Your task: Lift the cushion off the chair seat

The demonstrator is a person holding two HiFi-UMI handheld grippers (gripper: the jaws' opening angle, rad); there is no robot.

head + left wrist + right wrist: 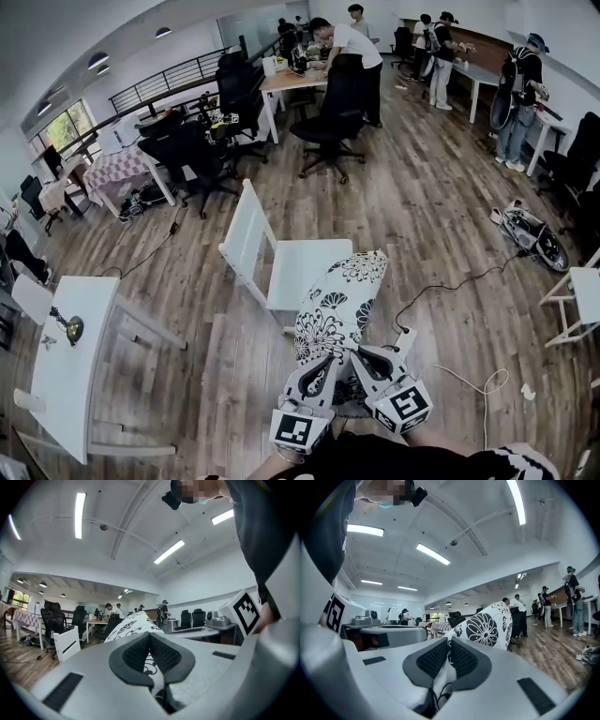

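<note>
Your cushion (342,300), twelve o'clock: soft matt printed cloth. The chair (300,267) beyond it: smooth white finish, material unclear. The floor (422,206): wood planks, low sheen. Your left gripper (322,367) and right gripper (364,364): matt plastic shells, rough-textured pads (136,656).

cushion (339,305) near edge in jaws of left gripper (323,367) and right gripper (364,361), side by side; chair (281,258) behind, counter (70,356) left.

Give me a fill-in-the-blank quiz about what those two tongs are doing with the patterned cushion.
1. The cushion is printed with black ____ on white.
2. The left tongs and the right tongs are both ____ on its near edge.
3. The chair beyond the cushion is ____ in colour.
Missing words: flowers; shut; white.
</note>
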